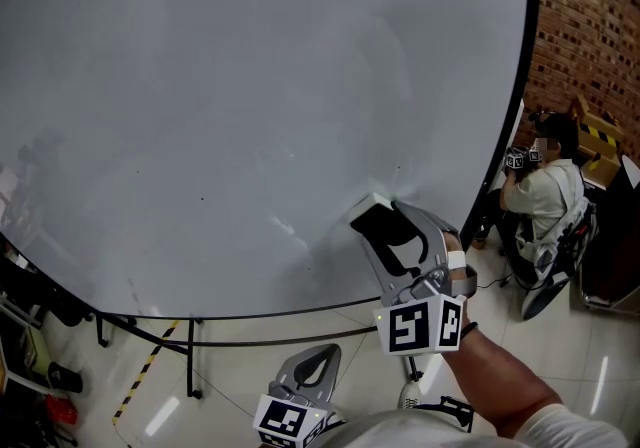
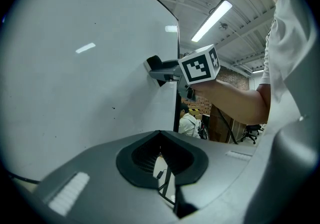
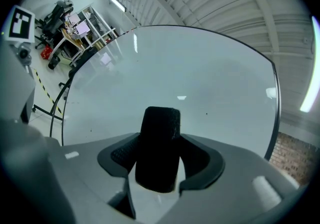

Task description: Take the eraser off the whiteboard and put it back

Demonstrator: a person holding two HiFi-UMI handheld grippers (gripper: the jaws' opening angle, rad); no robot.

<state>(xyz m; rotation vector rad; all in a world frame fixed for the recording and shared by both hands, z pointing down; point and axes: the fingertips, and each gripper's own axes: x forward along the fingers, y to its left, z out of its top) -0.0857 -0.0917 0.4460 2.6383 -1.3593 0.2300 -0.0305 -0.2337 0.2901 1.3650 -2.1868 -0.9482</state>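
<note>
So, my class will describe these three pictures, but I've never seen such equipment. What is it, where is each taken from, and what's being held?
There is no robot: a person holds a two-jaw gripper in each hand. The head view comes from a camera on the person's head, looking down; each gripper view comes from a camera riding on that gripper, looking along its jaws. The big pale surface is a whiteboard. The right gripper is closed on a black eraser that sits against the board. The left gripper, low in the head view, is shut and empty. The patterned cube belongs to the right gripper.
</note>
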